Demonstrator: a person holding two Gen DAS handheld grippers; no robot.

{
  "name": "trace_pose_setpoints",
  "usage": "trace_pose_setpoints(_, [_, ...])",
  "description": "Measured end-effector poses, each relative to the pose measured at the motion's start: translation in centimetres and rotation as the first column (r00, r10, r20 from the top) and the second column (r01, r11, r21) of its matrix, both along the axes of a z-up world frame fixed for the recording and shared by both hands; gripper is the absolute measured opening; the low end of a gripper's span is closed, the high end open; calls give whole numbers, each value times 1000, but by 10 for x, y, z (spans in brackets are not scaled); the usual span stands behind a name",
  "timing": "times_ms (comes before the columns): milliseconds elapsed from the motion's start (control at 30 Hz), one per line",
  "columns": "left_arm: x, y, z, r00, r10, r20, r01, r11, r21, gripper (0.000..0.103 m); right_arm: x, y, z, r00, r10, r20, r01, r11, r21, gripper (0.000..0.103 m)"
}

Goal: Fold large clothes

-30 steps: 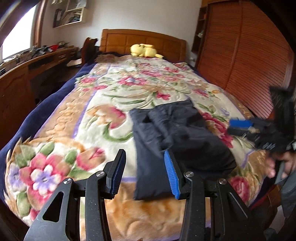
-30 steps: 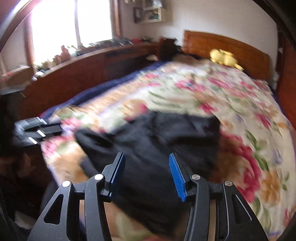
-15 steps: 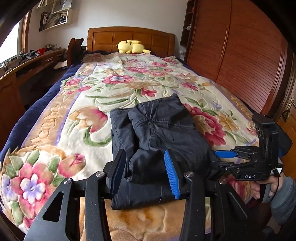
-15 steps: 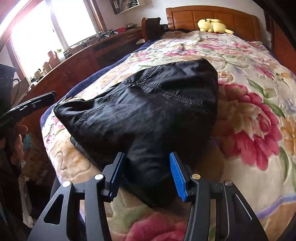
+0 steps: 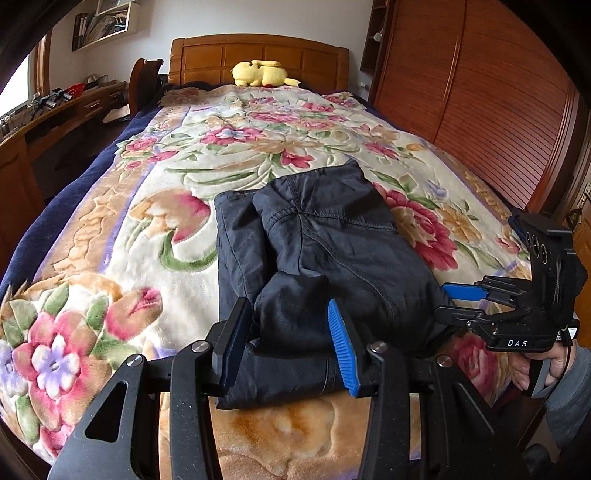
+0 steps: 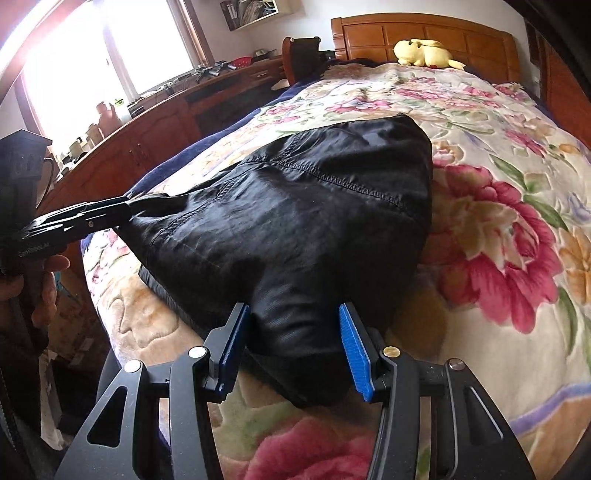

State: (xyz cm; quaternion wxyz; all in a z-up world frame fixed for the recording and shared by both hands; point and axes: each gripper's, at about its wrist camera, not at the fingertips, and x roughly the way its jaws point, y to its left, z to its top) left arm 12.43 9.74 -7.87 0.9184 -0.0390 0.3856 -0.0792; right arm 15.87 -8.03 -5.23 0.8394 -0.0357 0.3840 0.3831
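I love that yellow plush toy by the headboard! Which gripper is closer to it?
Hard to call; neither is near. Both the left gripper and right gripper sit at the dark folded clothes near the foot, far from the plush toy.

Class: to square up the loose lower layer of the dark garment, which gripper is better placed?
Probably the left gripper: it sits astride the dark garment beside that layer; the right gripper is at the opposite corner.

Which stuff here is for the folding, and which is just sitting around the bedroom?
For the folding:
- dark trousers, folded in a pile
- left gripper
- right gripper
- flowery blanket they lie on

Just sitting around:
- yellow soft toy by the headboard
- wooden desk with clutter
- wall shelf
- wardrobe
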Motion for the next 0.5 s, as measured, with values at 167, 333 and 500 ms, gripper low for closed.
trace_pose_setpoints(167, [1, -1, -3, 1000, -6, -11, 6, 1000, 2, 44, 0, -2, 1, 1000, -4, -8, 4, 1000, -6, 51])
trace_pose_setpoints(333, [-5, 1, -5, 1000, -15, 7, 15, 1000, 13, 38, -3, -2, 10, 1000, 4, 2, -4, 1000, -28, 51])
trace_pose_setpoints(500, [-10, 3, -7, 1000, -20, 8, 20, 999, 33, 12, -5, -5, 23, 999, 20, 26, -20, 1000, -16, 51])
